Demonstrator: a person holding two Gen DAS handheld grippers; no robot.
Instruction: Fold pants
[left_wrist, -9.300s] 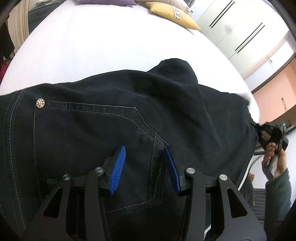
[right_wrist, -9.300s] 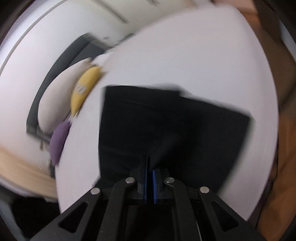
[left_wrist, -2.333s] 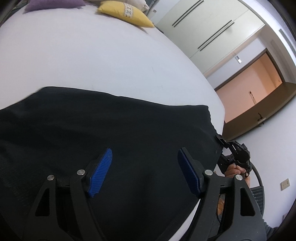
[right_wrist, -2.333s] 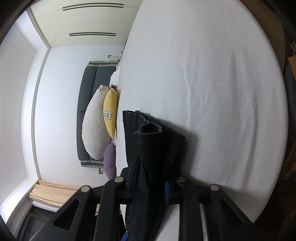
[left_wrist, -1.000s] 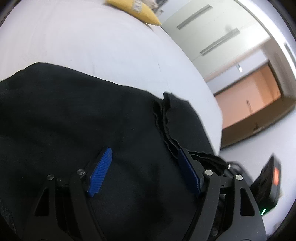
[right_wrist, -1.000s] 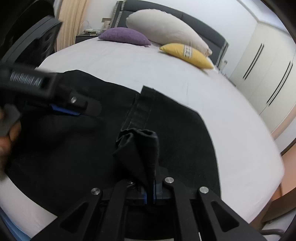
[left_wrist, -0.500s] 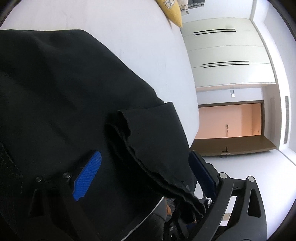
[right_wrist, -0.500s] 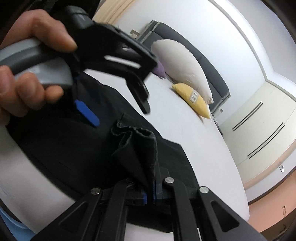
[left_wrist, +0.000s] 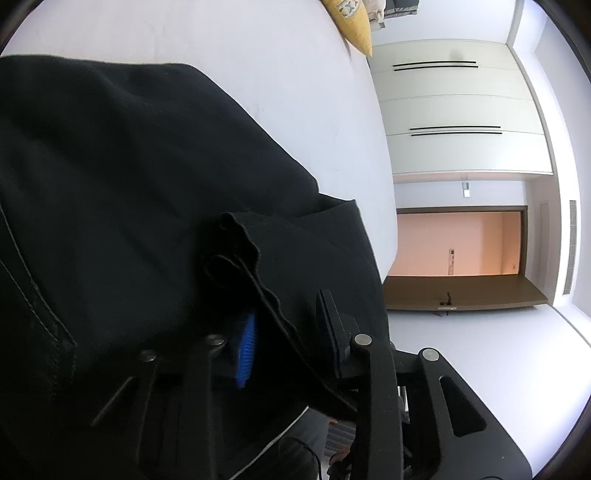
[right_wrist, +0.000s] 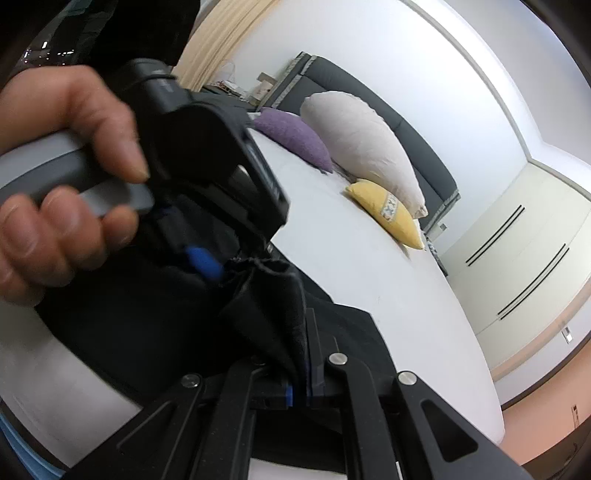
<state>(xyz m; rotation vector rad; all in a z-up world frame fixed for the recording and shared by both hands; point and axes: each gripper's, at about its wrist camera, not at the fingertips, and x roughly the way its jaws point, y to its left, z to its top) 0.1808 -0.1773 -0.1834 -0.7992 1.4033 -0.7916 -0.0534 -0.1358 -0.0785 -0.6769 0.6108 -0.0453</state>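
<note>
Two hand-held grippers meet over one bunched corner of a pair of black cotton pants (left_wrist: 140, 192) spread on a white-sheeted bed (left_wrist: 258, 74). The right hand-held gripper (right_wrist: 301, 391) is clamped hard on a gathered fold of the dark cloth, which rises from between its pads toward the left tool. The left hand-held gripper (left_wrist: 288, 343), carried in a bare hand (right_wrist: 62, 177), has just been narrowing its jaws around the same wad: the layered hem runs between its blue ribbed pad (left_wrist: 246, 350) and the opposite black finger, though whether both pads already press the fabric cannot be told.

The relation that matters: the gathered hem lies straight ahead of both tools, its edge running away from the left gripper along the line of its fingers, and the two tools sit just beside each other at the near edge of the bed. The bulk of the pants lies flat beyond them, towards the head of the bed. Either tool is equally near; the next move looks like a shared carry of this end across the flat part.

At the head of the bed lie a yellow cushion (right_wrist: 384, 214), a long off-white pillow (right_wrist: 362, 147) and a purple cushion (right_wrist: 291, 138) against a dark grey headboard (right_wrist: 369, 96). Beyond the bed's far side stand cream wardrobe doors (left_wrist: 454, 110) and an orange-lit doorway (left_wrist: 458, 243).
</note>
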